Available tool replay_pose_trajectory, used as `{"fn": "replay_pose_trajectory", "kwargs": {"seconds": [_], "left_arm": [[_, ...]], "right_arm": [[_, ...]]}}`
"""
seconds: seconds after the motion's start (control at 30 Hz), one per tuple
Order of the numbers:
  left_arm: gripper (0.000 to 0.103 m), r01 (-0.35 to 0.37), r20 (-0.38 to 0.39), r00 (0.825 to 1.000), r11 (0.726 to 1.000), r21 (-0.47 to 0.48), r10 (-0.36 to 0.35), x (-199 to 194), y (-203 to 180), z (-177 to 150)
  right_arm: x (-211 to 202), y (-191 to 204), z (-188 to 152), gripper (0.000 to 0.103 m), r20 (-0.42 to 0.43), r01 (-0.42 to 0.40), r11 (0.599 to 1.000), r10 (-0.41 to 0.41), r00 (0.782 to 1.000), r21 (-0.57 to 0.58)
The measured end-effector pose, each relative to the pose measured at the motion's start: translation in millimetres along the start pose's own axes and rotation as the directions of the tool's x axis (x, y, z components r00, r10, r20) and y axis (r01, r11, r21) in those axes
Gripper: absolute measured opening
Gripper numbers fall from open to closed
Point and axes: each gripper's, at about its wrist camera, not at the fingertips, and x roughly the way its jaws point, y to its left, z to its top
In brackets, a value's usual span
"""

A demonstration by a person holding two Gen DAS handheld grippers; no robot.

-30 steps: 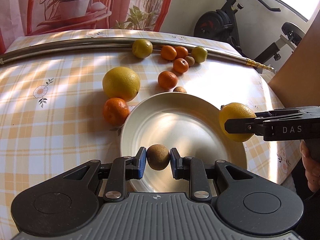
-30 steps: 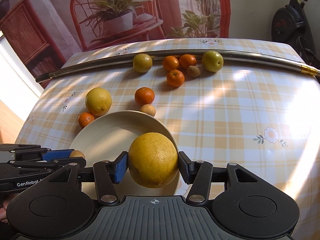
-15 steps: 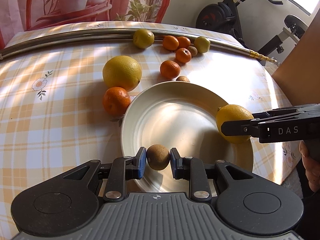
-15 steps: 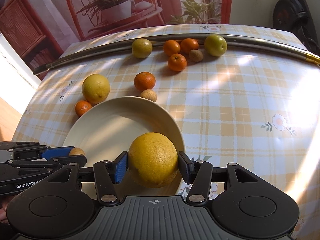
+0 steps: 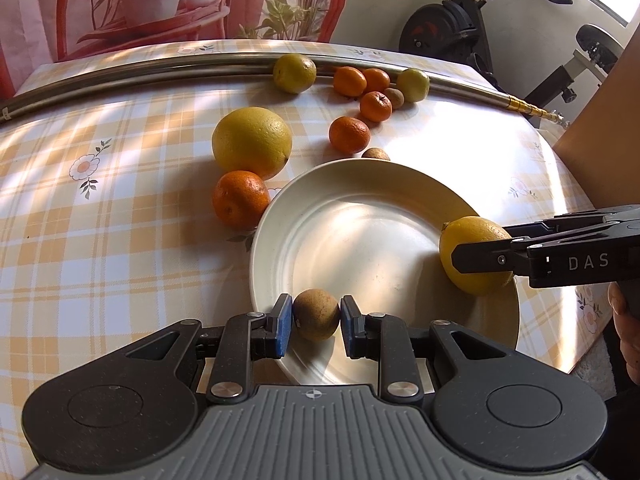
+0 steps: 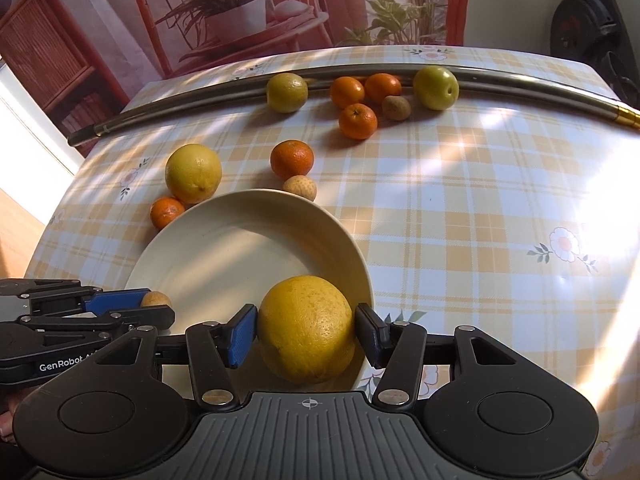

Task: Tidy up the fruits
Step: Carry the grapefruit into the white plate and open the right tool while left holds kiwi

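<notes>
A cream plate (image 5: 360, 216) sits on the checked tablecloth, and both grippers hang over it. My left gripper (image 5: 316, 316) is shut on a small brown fruit (image 5: 316, 314) above the plate's near rim. In the right wrist view, that gripper (image 6: 156, 307) comes in from the left over the plate (image 6: 240, 248). My right gripper (image 6: 306, 330) is shut on a large yellow citrus (image 6: 306, 328), low over the plate's near right side. From the left wrist view, this citrus (image 5: 460, 236) sits just inside the right rim. Whether it touches the plate is unclear.
Beyond the plate lie a big yellow citrus (image 5: 252, 142), a mandarin (image 5: 240, 199), another mandarin (image 5: 349, 135) and a small brown fruit (image 5: 375, 155). Several more fruits (image 5: 375, 106) cluster by a metal pole (image 5: 120, 70) at the back. The table edge and a brown panel (image 5: 600, 140) are on the right.
Both grippers have moved forward and lower over the plate, each still holding its fruit. The yellow citrus has come inside the plate's right rim.
</notes>
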Motion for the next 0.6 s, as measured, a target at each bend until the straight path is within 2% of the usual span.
{"fn": "replay_pose_trajectory", "kwargs": {"seconds": [0.37,0.6], "left_arm": [[0.028,-0.016,0.021,1.0,1.0,-0.009,0.016,-5.5,2.4,1.1],[0.033,0.001,0.085,0.996,1.0,-0.03,0.002,-16.0,7.3,4.4]], "right_arm": [[-12.4,-5.3,8.5,0.05,0.065,0.01,1.0,-0.01,0.998,0.0],[-22.9,-18.3,15.0,0.05,0.116,0.034,0.999,-0.037,0.993,0.026]]}}
